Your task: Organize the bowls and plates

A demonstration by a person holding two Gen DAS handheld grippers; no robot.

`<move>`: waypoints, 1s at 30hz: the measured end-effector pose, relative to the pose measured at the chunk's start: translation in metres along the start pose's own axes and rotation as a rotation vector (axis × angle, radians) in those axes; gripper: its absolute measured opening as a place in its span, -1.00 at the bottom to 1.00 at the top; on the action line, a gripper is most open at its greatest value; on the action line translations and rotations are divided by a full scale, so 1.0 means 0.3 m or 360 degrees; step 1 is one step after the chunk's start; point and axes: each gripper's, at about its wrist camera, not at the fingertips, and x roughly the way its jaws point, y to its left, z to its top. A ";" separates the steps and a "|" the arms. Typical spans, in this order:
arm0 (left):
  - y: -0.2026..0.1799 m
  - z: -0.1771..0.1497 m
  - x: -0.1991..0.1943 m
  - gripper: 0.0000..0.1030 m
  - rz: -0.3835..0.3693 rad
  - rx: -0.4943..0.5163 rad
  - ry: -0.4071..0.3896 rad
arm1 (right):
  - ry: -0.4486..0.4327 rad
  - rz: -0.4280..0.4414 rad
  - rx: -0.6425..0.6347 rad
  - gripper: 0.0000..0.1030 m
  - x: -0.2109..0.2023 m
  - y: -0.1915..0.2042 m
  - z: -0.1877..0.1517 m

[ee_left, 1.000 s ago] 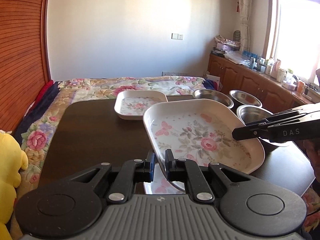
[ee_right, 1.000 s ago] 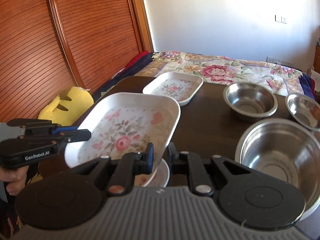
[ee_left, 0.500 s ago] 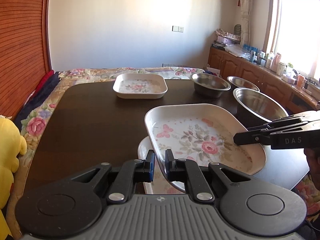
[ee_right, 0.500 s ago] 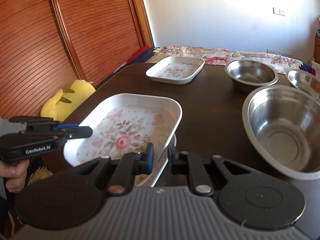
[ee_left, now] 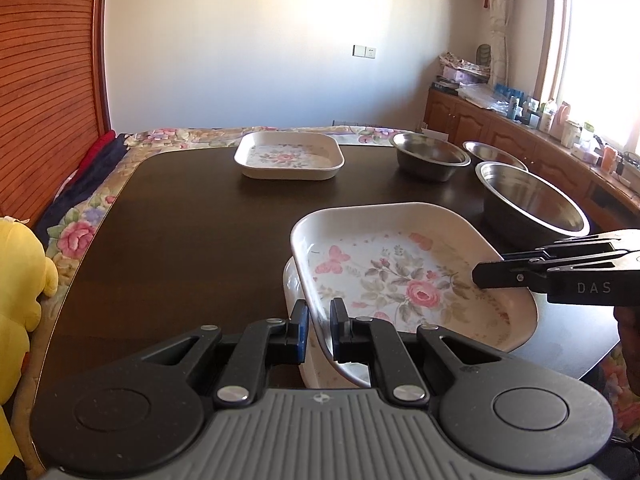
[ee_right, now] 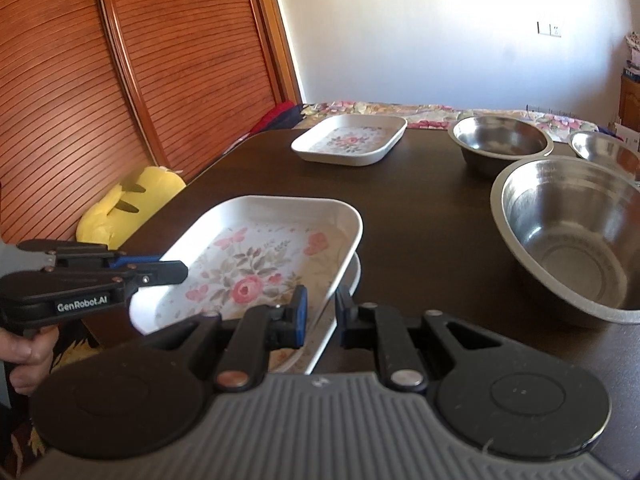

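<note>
My left wrist cam sits low at the near table (ee_left: 192, 240) edge, facing 12 o'clock toward the far wall, with the window side at 3 o'clock. My right cam looks from the opposite corner, angled toward 11 o'clock at the wooden doors (ee_right: 100, 80). Both sit super close to the floral plate (ee_left: 408, 276), and both also catch the far plate (ee_right: 352, 140) and steel bowls (ee_right: 560, 232).

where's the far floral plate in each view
Left wrist: far floral plate sits upper centre, at the table's far edge.
Right wrist: far floral plate sits upper centre, left of the steel bowls.
Shared landmark: the nearest steel bowl, right in both.
</note>
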 end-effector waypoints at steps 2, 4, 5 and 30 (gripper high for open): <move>-0.002 -0.004 0.003 -0.77 0.0008 0.0004 0.0002 | -0.0011 -0.0012 -0.0007 -0.68 0.001 0.002 -0.005; -0.005 -0.008 0.006 -0.77 0.0013 0.0007 0.0006 | -0.0017 -0.0025 -0.0013 -0.68 0.003 0.008 -0.012; -0.006 -0.010 0.006 -0.77 0.0015 0.0009 0.0007 | -0.0020 -0.0030 -0.0013 -0.68 0.003 0.008 -0.017; 0.009 -0.023 0.025 -0.76 0.0053 0.0005 0.0017 | -0.0071 -0.0058 -0.0006 -0.66 0.027 0.018 -0.061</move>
